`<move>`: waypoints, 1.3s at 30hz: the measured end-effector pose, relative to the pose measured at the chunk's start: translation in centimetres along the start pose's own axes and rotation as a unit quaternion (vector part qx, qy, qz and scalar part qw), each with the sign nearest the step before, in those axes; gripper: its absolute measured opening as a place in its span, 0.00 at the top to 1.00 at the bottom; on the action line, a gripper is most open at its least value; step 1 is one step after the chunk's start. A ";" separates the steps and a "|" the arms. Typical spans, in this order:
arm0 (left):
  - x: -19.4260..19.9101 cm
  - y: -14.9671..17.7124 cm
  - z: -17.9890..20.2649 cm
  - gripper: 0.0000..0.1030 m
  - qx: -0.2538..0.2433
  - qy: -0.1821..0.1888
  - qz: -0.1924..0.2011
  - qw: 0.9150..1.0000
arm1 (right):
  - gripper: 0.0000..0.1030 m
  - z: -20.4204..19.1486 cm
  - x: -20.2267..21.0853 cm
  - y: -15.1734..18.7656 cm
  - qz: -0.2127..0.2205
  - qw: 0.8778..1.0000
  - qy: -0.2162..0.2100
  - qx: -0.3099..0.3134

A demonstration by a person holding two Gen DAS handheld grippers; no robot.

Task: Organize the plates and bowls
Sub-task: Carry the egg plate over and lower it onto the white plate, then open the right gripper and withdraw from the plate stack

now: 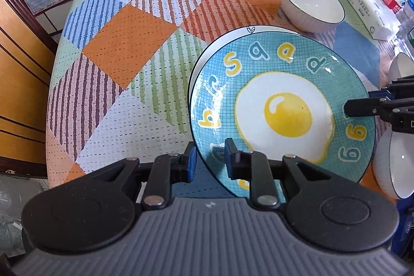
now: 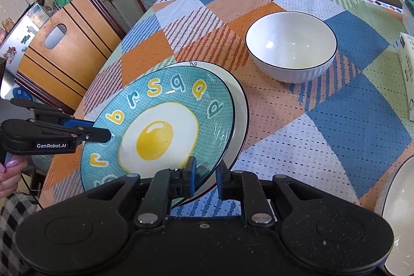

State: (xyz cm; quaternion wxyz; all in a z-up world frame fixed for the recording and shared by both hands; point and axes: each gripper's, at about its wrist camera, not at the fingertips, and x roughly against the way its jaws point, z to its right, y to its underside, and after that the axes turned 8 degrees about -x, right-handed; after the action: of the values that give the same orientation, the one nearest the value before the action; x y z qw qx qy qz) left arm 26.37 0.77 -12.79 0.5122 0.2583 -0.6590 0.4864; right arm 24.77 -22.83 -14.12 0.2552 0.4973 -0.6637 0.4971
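Teal egg plate (image 1: 282,105) (w/ letters) atop white plate (image 2: 239,105)

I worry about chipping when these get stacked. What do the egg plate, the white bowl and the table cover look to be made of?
Egg plate: likely glazed ceramic; glossy highlights over the printed yolk and a thin dark rim.
White bowl: probably glazed ceramic or porcelain; shiny inside, ribbed outer wall, dark rim line.
Table cover: looks like soft plastic or vinyl, with a dotted, embossed surface; fabric cannot be ruled out.
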 end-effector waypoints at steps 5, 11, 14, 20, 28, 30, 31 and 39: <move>-0.5 0.0 0.2 0.80 -0.003 -0.008 -0.006 1.000 | 0.79 -1.0 -0.1 -0.2 -0.004 1.000 0.026 0.013; -0.7 -0.2 0.8 0.79 -0.018 -0.030 -0.007 0.999 | 0.74 -2.7 -0.2 -0.1 0.000 0.997 0.070 0.036; -0.9 -0.3 0.9 0.79 -0.015 -0.033 -0.005 0.999 | 0.72 -3.5 -0.4 0.4 0.015 0.994 0.097 0.055; -0.6 -0.1 1.2 0.79 -0.008 -0.036 -0.007 0.999 | 0.71 -4.2 -0.5 0.7 0.031 0.990 0.127 0.061; 3.3 1.0 2.5 0.79 -0.015 -0.042 0.011 0.999 | 0.71 -3.7 1.8 1.8 0.053 0.989 0.131 0.048; 4.7 1.3 3.0 0.79 -0.021 -0.044 0.018 0.999 | 0.71 -3.8 2.9 2.3 0.051 0.987 0.144 0.049; 5.6 1.5 3.3 0.79 -0.025 -0.046 0.023 0.998 | 0.70 -3.9 3.6 2.6 0.053 0.986 0.146 0.051; 11.6 2.8 5.6 0.57 -0.041 -0.051 0.041 0.997 | 0.54 -4.7 10.2 4.7 0.096 0.984 0.141 0.060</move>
State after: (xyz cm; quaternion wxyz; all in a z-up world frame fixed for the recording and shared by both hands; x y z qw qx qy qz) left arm 17.69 -1.39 -3.08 0.4678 0.2346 -0.7136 0.4658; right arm 15.93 -22.63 -5.79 0.2670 0.3707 -0.6349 0.6231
